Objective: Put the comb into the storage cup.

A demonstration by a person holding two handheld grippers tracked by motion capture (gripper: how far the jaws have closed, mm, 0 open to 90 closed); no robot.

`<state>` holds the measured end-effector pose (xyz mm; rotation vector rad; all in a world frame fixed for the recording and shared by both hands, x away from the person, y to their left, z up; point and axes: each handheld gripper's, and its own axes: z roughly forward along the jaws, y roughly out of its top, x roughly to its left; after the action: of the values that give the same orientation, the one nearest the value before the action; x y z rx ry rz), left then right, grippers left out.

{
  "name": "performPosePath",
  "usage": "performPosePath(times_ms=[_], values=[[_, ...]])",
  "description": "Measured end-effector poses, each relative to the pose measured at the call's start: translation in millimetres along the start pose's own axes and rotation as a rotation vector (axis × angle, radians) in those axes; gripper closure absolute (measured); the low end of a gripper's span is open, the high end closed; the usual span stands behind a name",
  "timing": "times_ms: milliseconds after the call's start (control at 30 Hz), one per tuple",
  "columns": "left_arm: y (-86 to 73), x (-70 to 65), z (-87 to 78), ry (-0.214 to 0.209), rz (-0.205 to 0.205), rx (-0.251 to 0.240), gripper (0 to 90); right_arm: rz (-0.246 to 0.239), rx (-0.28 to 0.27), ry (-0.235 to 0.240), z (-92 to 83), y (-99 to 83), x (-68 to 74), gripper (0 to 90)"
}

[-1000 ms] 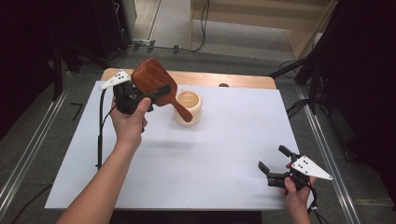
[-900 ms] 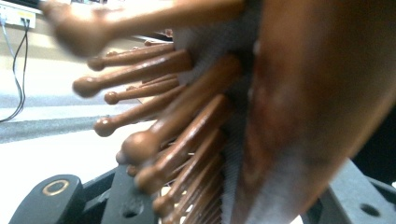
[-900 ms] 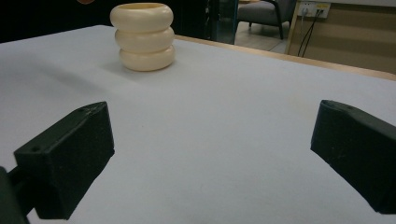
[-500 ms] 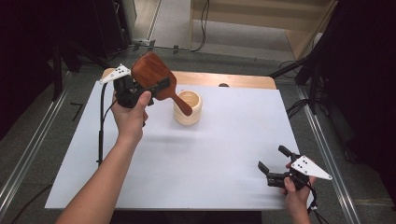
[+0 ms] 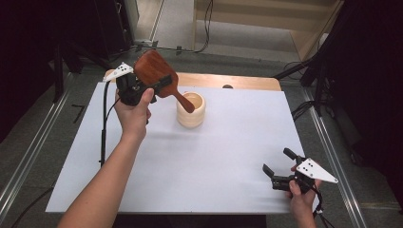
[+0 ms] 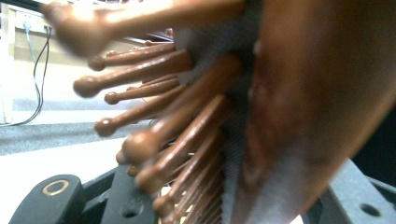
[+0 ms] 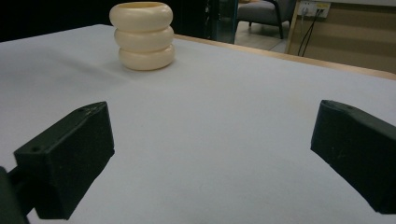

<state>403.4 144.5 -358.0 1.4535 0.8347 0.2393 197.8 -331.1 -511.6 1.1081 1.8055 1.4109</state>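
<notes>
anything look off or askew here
Nothing spilled or damaged. The wooden hairbrush is held tilted in the left gripper, handle angled down over the upright cream holder. The right gripper rests open.

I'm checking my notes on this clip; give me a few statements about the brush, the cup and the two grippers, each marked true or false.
1. The left gripper holds the brown wooden paddle hairbrush. True.
2. The cream ringed cup lies tipped on its side. False: it stands upright.
3. The right gripper grips the cup. False: its jaws are open, with nothing between them, far from the cup.
4. The brush's handle points down toward the cup. True.
</notes>
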Motion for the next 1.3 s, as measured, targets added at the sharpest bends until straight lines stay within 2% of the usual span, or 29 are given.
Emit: performPosePath(times_ms=[733,1300], values=[[-5.0,10.8,17.3,0.058,-0.005,-0.02,56.8,0.001,-0.003,0.004,-0.4,0.0,-0.6,0.0],[-15.2,14.9,31.3,0.082,0.009,-0.001,56.6,0.0,-0.004,0.007,-0.2,-0.1,-0.6,0.0]])
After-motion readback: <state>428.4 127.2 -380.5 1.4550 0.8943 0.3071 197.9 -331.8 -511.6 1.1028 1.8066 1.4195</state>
